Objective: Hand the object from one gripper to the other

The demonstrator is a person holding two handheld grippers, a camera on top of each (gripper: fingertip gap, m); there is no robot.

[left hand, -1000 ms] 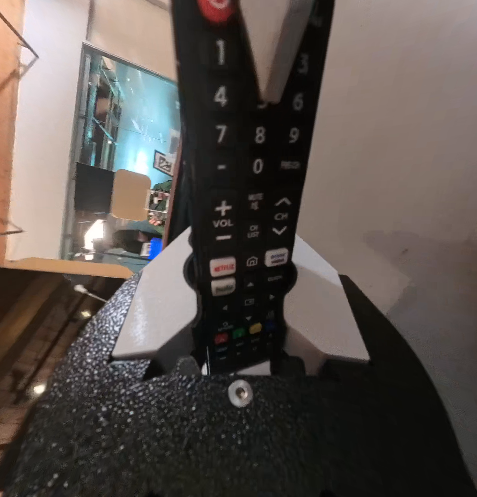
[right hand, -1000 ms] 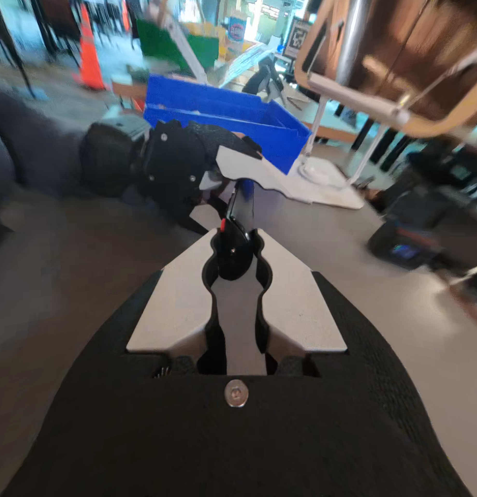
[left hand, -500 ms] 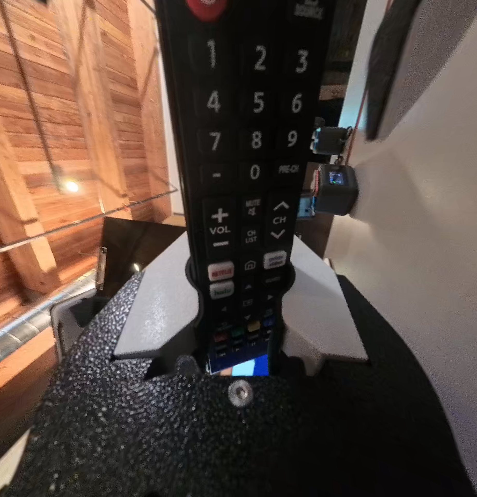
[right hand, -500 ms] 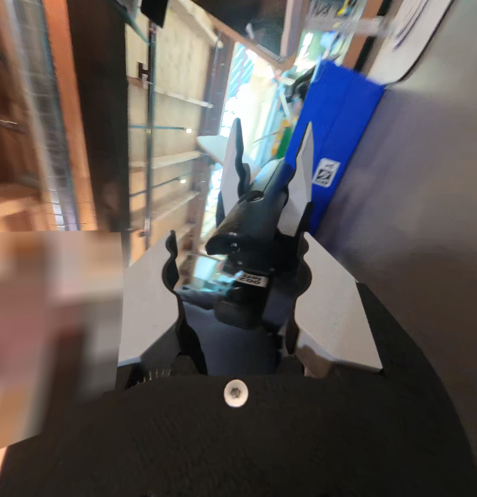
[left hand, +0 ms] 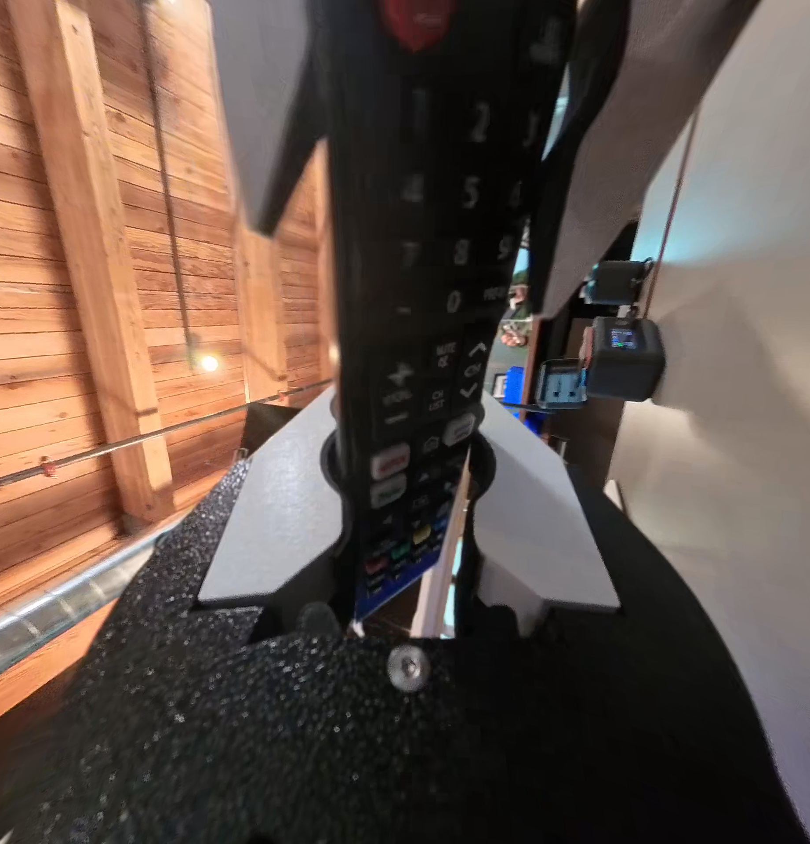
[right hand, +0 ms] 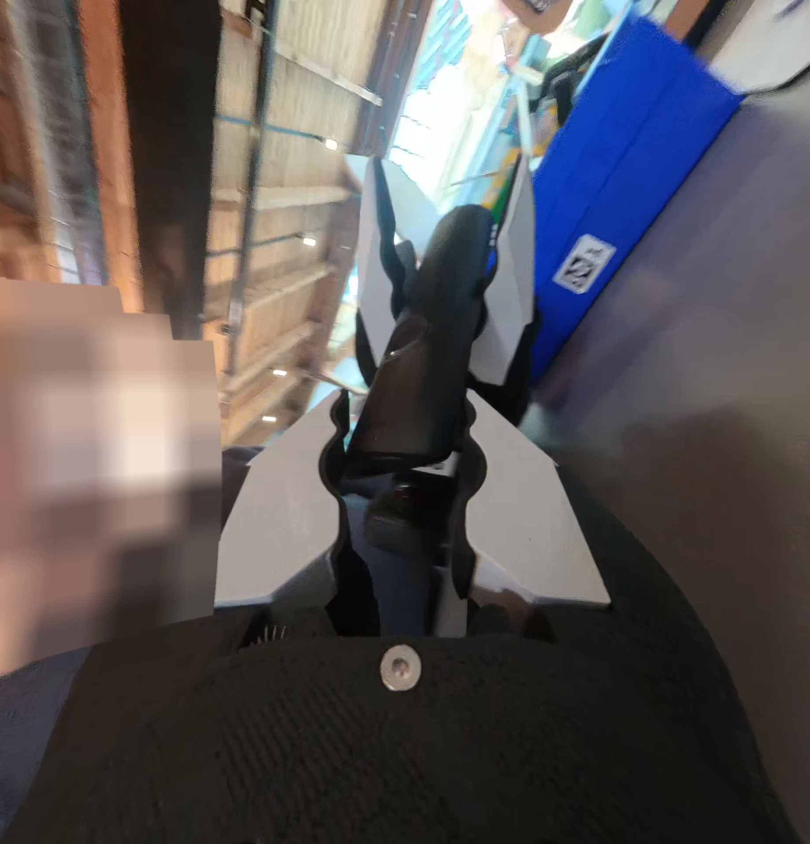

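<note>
A black TV remote (left hand: 421, 274) with a red button at its far end sticks up between the two grippers. My left gripper (left hand: 407, 402) surrounds its lower, coloured-button end. The remote sits tilted there, with a gap showing beside the right finger. My right gripper (right hand: 405, 411) is shut on the remote's other end (right hand: 412, 402). Its grey fingers (left hand: 266, 114) flank the number keys in the left wrist view. The left gripper's white fingers (right hand: 508, 297) show farther along the remote in the right wrist view.
Both views are rolled sideways. A wooden plank wall (left hand: 74, 274) is on the left and a grey tabletop (left hand: 736, 456) on the right. A small black cube camera (left hand: 622, 361) stands on the tabletop. A blue bin (right hand: 622, 160) stands on the table (right hand: 713, 388).
The right gripper let go, rolled sideways, came back and closed on the remote's far end. The remote now sits tilted and loose in the left gripper.
</note>
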